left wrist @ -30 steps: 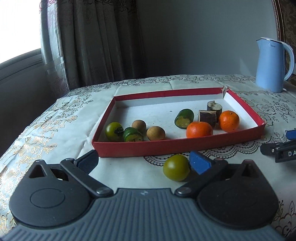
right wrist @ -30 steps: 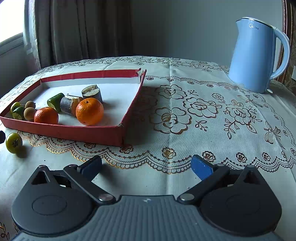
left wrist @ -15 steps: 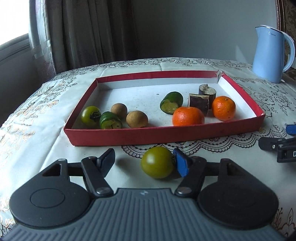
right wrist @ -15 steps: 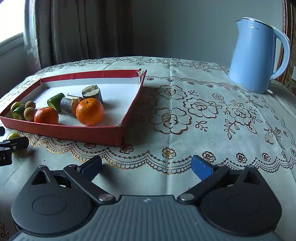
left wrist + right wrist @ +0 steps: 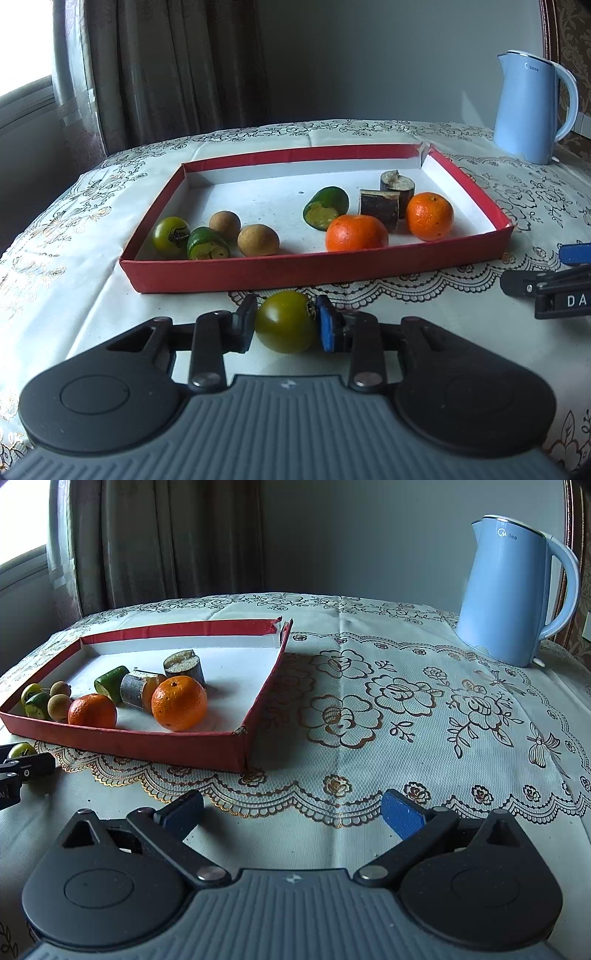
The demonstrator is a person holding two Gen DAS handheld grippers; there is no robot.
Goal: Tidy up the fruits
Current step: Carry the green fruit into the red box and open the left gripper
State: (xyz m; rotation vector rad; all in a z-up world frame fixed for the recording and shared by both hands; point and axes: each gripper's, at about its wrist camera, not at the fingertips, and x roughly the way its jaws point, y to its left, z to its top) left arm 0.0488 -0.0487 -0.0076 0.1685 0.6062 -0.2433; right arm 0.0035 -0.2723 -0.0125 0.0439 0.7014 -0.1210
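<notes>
Tomato point(image 5: 286, 321) pinched between left tool point(image 5: 286, 323) pads, jaws just closing; right tool point(image 5: 291, 812) wide.

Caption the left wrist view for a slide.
Left tool closed on a green tomato before the red tray of fruit.

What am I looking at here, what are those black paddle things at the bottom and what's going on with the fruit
Those black shapes are hand-held grippers, one in each of a person's hands, each with a camera looking along its two fingers. One picture is from the left gripper, the other from the right gripper.

On the tablecloth sits a shallow red tray holding two oranges, small brown and green fruits and some cut pieces. A blue kettle stands behind.

The left gripper's jaws have just been closing, and they now pinch a green tomato in front of the tray. The right gripper is open and holds nothing.
</notes>
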